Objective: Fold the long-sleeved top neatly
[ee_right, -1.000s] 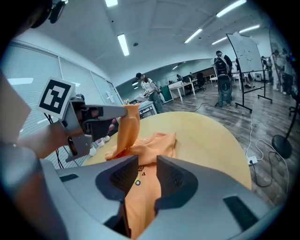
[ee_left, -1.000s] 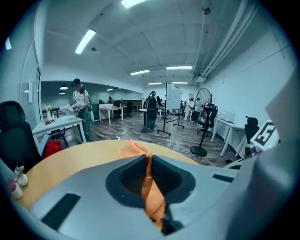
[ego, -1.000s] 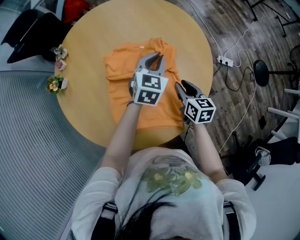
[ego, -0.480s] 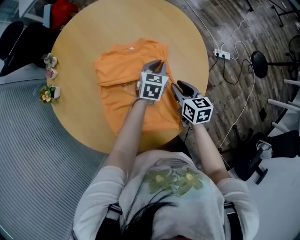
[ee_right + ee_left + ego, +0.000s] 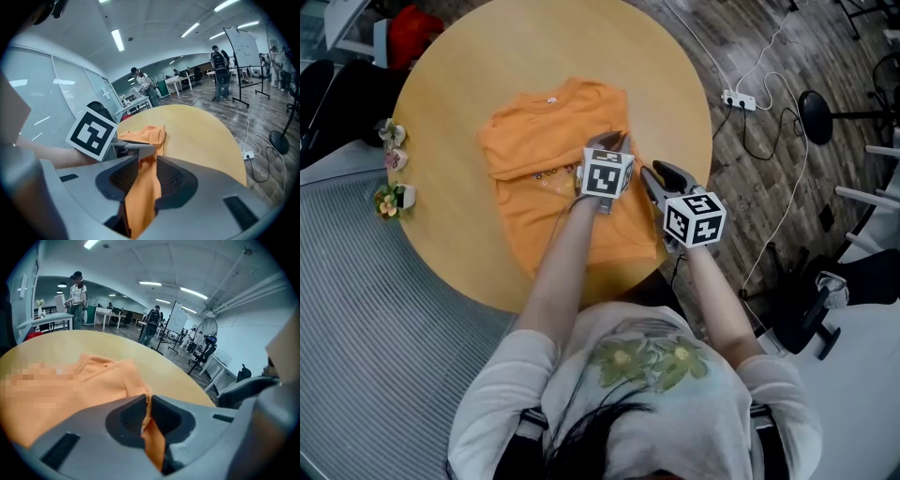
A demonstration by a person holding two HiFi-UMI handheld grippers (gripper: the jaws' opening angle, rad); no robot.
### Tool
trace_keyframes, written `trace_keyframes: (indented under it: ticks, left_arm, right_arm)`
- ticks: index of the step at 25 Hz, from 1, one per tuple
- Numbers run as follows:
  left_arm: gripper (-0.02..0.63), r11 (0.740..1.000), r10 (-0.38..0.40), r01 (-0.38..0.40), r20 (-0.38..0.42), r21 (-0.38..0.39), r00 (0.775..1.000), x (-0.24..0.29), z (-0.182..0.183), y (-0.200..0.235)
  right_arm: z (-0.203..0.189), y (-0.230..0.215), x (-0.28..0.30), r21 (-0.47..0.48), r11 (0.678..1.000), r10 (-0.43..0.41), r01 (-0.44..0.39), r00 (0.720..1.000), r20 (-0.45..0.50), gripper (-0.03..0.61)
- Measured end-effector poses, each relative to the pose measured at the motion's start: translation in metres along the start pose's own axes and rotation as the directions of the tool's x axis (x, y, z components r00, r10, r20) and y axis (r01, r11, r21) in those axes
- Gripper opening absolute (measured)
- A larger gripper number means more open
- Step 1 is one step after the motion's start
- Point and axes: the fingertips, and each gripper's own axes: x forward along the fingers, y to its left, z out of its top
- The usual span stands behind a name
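Lower than a second ago with the left tongs [image 5: 613, 141], the lifted bunch of cloth at the collar end now laid down flatter. Hardly any change on the right.

Clamped tight, those left tongs [image 5: 147, 399], on a thin fold of the orange top [image 5: 534, 150], with just a sliver of fabric showing between the pads. Clamped too with the right tongs [image 5: 147, 164], on a thicker gather of the same cloth that fills the gap and hangs down below the jaws.

Side by side, left tongs over the right-hand middle of the garment, right tongs [image 5: 659, 174] just beside them at its right edge, close to the counter's near-right rim.

Spread on the counter [image 5: 487, 56], that top, collar away from the person, near hem close to the near rim, right side already doubled over.

Plenty of bare wood beyond the collar and off to the left. Tight on the right and near sides, little margin before the rim.

Small ornaments [image 5: 390, 198] at the left rim, well apart from the cloth. Past the far-right rim, a power strip [image 5: 738, 98] with cables on the floor [image 5: 787, 187].
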Motion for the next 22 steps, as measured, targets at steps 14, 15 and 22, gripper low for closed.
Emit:
trace_keyframes:
  ticks: [14,15,22]
  left_arm:
    - [0.144,0.992,-0.121,0.125,0.1,-0.029,0.988,-0.073,0.012,-0.022]
    - [0.144,0.993,-0.113,0.117,0.117,-0.027,0.987,-0.088,0.011,-0.021]
    - [0.144,0.999,-0.002,0.011,0.27,-0.031,0.963,-0.211,-0.006,0.004]
  right_arm:
    - [-0.013,0.022,-0.02,-0.015,1.0,-0.015,0.016,0.999,0.044,0.132]
    - [-0.013,0.027,-0.024,-0.018,1.0,-0.013,0.014,0.998,0.054,0.132]
    - [-0.016,0.073,-0.061,-0.072,0.997,-0.004,0.013,0.992,0.126,0.132]
